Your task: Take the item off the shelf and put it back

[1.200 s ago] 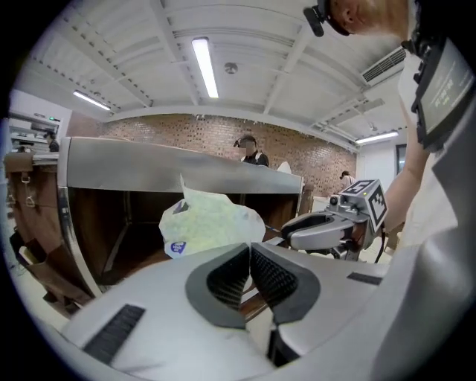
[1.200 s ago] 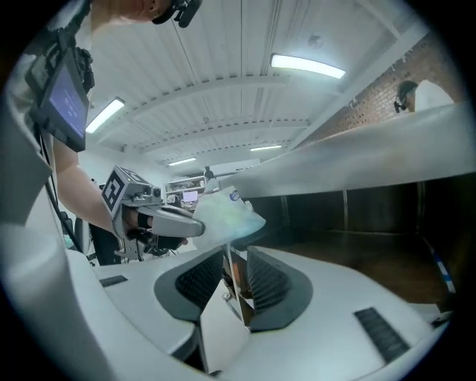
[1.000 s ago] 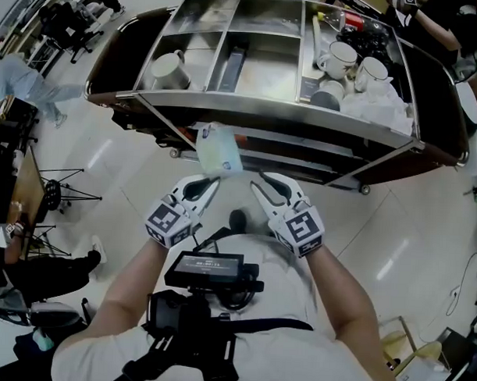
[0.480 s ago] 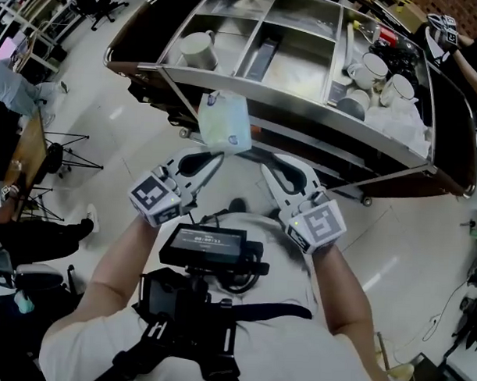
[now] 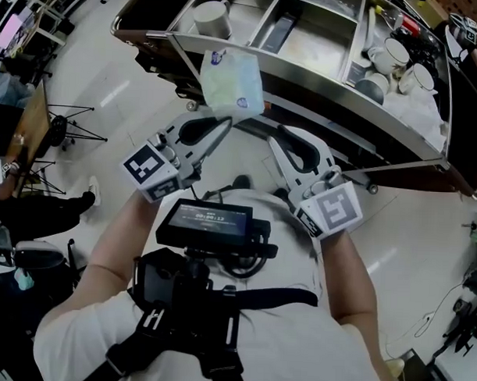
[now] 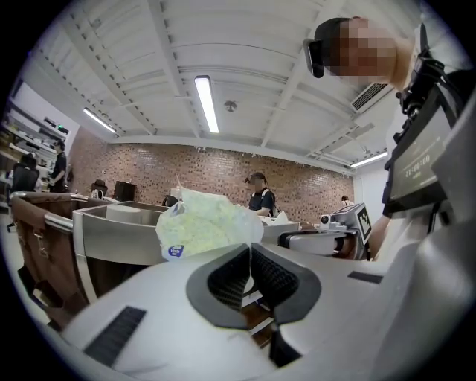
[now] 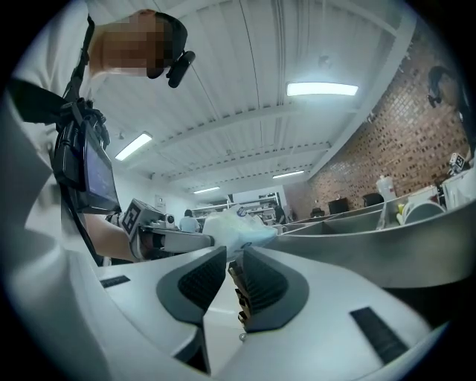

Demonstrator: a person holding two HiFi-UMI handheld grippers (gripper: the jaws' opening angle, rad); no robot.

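Pale-green plastic is clamped in the closed jaws of the left gripper [image 5: 224, 124]. The pouch [image 5: 231, 82] is pinched by its lower edge and held upright in the air, on no shelf. The right gripper [image 5: 275, 135] is held just beside it. Its jaws stand apart with nothing between them, and they have just been closing part of the way.

The grip itself is shown only in the left gripper view, where the ribbed pads [image 6: 229, 274] are seen pressed on the pouch's thin edge and a round blue mark is seen on its front. In the right gripper view the pouch is seen beyond the empty jaws and apart from them.

Only the head view shows the layout of the steel cart [image 5: 343, 103]. A mug [image 5: 211, 18] stands in the left compartment of the top tier, and white cups [image 5: 399, 55] are crowded at the right end. The pouch is seen against the near rim at its left part. Bare floor [image 5: 393, 246] is left between the person and the cart, and open air is seen above the top tier.

Compared with a second ago, both grippers are seen higher. The pouch was then seen below the near rim, in front of the lower shelf.
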